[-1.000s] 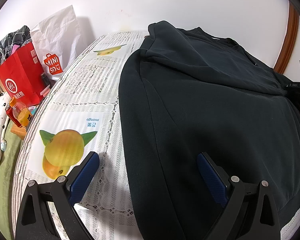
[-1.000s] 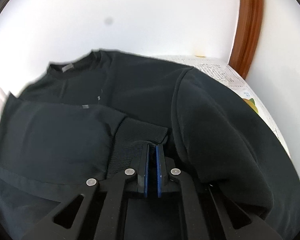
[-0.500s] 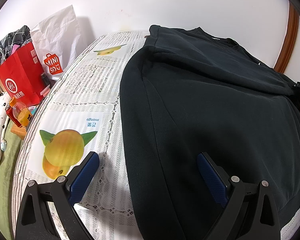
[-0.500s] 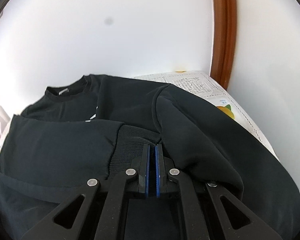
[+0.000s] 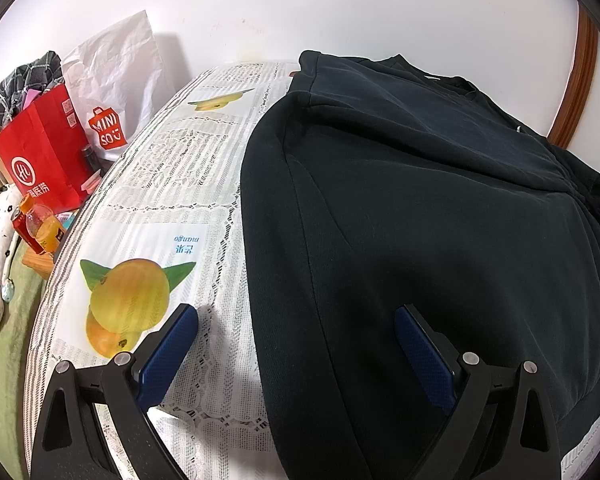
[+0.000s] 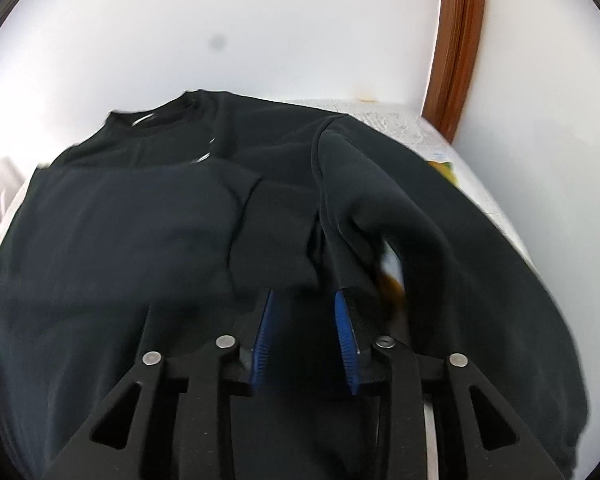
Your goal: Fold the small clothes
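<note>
A black sweatshirt (image 5: 420, 208) lies on a table with a white lace mango-print cloth (image 5: 172, 208). One sleeve is folded across its chest, with the ribbed cuff (image 6: 276, 236) lying just ahead of my right gripper. My right gripper (image 6: 306, 300) is open and empty, low over the sweatshirt (image 6: 120, 248), its blue pads apart. My left gripper (image 5: 296, 320) is wide open and empty, straddling the sweatshirt's near left edge, one finger over the cloth, one over the fabric.
A red paper bag (image 5: 40, 152) and a white Miniso bag (image 5: 112, 92) stand left of the table. An orange drink bottle (image 5: 40, 228) lies below them. A white wall and a brown wooden frame (image 6: 456, 48) are behind the table.
My right gripper carried the sleeve cuff across the chest, then opened and let it go. The folded sleeve now lies flatter. My left gripper has not moved.
</note>
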The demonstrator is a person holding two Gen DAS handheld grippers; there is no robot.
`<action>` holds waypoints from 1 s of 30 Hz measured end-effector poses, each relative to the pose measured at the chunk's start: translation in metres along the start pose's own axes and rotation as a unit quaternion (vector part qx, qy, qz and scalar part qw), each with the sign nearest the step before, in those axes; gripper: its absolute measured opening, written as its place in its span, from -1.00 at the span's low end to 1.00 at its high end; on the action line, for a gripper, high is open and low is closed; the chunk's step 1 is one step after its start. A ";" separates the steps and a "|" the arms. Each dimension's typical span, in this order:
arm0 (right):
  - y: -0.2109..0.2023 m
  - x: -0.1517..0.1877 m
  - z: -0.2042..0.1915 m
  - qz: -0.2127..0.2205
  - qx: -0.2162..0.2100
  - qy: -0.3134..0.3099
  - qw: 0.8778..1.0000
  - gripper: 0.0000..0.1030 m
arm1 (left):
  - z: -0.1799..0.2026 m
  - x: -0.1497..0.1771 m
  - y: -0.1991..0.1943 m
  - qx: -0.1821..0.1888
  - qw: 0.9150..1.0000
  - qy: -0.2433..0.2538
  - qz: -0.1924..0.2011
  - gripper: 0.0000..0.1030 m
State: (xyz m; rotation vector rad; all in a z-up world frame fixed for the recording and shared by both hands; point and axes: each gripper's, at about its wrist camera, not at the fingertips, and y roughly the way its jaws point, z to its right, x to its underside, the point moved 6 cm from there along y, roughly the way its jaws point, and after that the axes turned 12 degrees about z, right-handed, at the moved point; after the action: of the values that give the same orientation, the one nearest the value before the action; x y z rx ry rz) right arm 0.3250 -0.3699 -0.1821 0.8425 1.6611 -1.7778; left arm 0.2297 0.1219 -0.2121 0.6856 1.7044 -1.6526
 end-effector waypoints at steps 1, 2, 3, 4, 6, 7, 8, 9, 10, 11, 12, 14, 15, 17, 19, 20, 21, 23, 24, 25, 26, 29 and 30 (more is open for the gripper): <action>-0.009 0.004 0.003 0.005 0.004 -0.006 1.000 -0.20 | 0.000 0.000 -0.001 -0.001 1.000 0.000 -0.001 0.92; -0.023 0.011 0.012 0.013 0.013 -0.013 1.000 0.00 | 0.000 0.001 -0.001 -0.002 1.000 0.000 -0.002 0.92; -0.035 0.017 0.022 0.020 0.024 -0.016 0.999 0.16 | 0.000 0.001 -0.002 -0.002 1.000 0.000 -0.005 0.92; -0.045 0.023 0.034 0.026 0.036 -0.016 0.999 0.20 | 0.001 0.002 -0.004 0.000 1.000 0.000 -0.009 0.92; -0.064 0.038 0.065 0.032 0.077 -0.016 0.996 0.32 | 0.001 0.003 -0.007 0.009 1.000 -0.001 -0.014 0.92; -0.072 0.046 0.081 0.031 0.097 -0.015 0.995 0.34 | 0.001 0.004 -0.009 0.013 1.000 -0.003 -0.016 0.91; -0.079 0.057 0.100 0.027 0.117 -0.011 0.993 0.37 | 0.001 0.004 -0.011 0.016 1.000 -0.005 -0.017 0.91; -0.085 0.067 0.119 0.021 0.133 -0.006 0.991 0.39 | 0.001 0.005 -0.012 0.019 1.000 -0.008 -0.019 0.91; -0.088 0.074 0.129 0.017 0.141 -0.002 0.990 0.39 | 0.001 0.006 -0.014 0.022 0.999 -0.010 -0.021 0.90; -0.091 0.086 0.146 0.007 0.151 0.006 0.988 0.39 | 0.001 0.006 -0.015 0.023 0.999 -0.009 -0.023 0.90; -0.092 0.093 0.156 0.003 0.154 0.012 0.988 0.39 | 0.002 0.006 -0.016 0.022 0.999 -0.006 -0.023 0.90; -0.093 0.103 0.166 -0.004 0.152 0.017 0.988 0.40 | 0.004 0.007 -0.019 0.018 1.000 -0.001 -0.021 0.89; -0.090 0.110 0.170 -0.009 0.151 0.014 0.988 0.40 | 0.006 0.007 -0.020 0.019 1.000 0.000 -0.020 0.89; -0.085 0.116 0.175 -0.015 0.160 0.007 0.987 0.40 | 0.008 0.008 -0.022 0.018 1.000 0.001 -0.024 0.89; -0.081 0.117 0.178 -0.006 0.164 0.010 0.986 0.40 | 0.008 0.009 -0.023 0.017 0.999 0.000 -0.028 0.89; -0.081 0.115 0.179 -0.001 0.163 0.013 0.987 0.40 | 0.008 0.009 -0.024 0.016 0.999 0.000 -0.029 0.89; -0.079 0.114 0.180 0.002 0.162 0.014 0.987 0.31 | 0.007 0.009 -0.024 0.014 0.999 0.000 -0.029 0.89; -0.075 0.111 0.180 0.003 0.161 0.017 0.987 -0.24 | 0.005 0.009 -0.024 0.008 0.999 0.000 -0.031 0.89; -0.073 0.108 0.178 0.003 0.154 0.017 0.988 -0.64 | 0.002 0.009 -0.023 0.005 1.000 -0.002 -0.031 0.89; -0.071 0.105 0.177 0.001 0.155 0.012 0.988 -0.69 | 0.001 0.009 -0.023 0.003 1.000 -0.003 -0.031 0.89; -0.072 0.101 0.176 0.007 0.167 0.004 0.986 -0.75 | 0.000 0.008 -0.023 0.003 1.000 -0.004 -0.031 0.89; -0.079 0.080 0.172 0.027 0.188 -0.008 0.982 -0.79 | 0.000 0.006 -0.024 0.009 1.000 0.001 -0.023 0.89; -0.089 0.065 0.168 0.044 0.181 0.004 0.982 -0.80 | 0.000 0.005 -0.025 0.011 1.000 0.004 -0.019 0.89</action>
State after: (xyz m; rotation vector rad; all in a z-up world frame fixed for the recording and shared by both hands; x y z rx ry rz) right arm 0.2034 -0.5298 -0.1681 1.0619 1.2984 -2.0469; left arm 0.2080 0.1201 -0.1997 0.6746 1.7176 -1.6987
